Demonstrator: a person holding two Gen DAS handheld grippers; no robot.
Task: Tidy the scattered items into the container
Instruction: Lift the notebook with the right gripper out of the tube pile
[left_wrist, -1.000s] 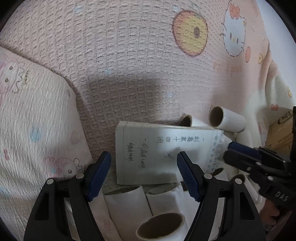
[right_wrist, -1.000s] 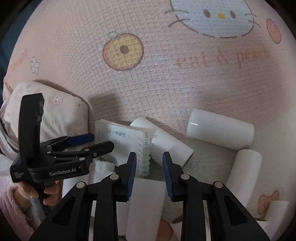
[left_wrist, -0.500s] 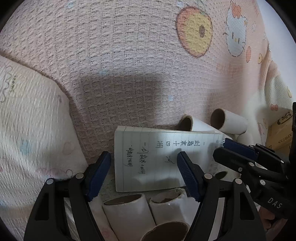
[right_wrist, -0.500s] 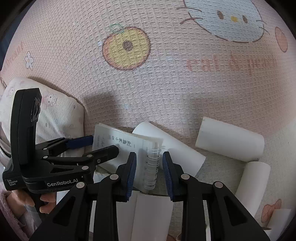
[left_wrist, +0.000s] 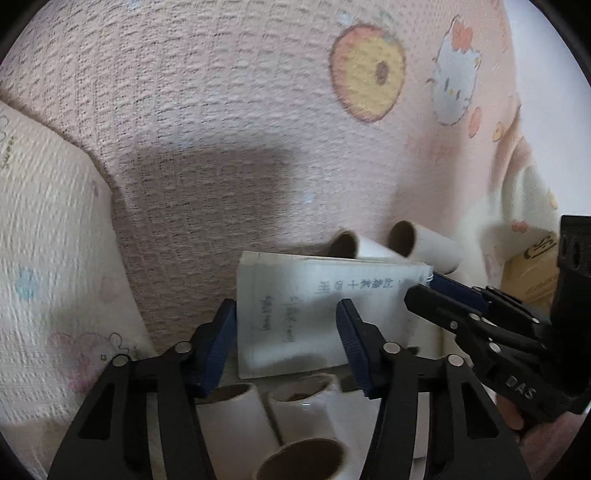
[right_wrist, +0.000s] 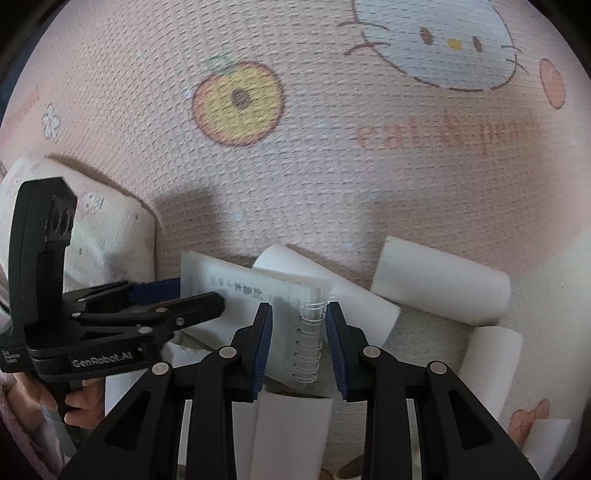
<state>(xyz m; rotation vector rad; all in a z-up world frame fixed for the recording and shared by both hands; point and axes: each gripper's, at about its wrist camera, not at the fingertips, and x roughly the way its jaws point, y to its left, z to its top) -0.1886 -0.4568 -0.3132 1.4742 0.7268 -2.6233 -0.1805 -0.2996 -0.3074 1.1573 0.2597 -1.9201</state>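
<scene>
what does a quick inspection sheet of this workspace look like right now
surface: pink waffle blanket with cat and peach prints.
job's things: spiral notebook lifted at an angle; white cardboard tubes scattered around and under it.
container: cardboard box partly seen at the right edge of the left view.
clutter: patterned pillow to the left.
grippers: right gripper straddles the notebook's wire spine, a small gap at each pad; left gripper open around the notebook's other end, its far pad at the page edge.
cables: nothing seen.
surroundings: nothing seen beyond the bedding.
</scene>
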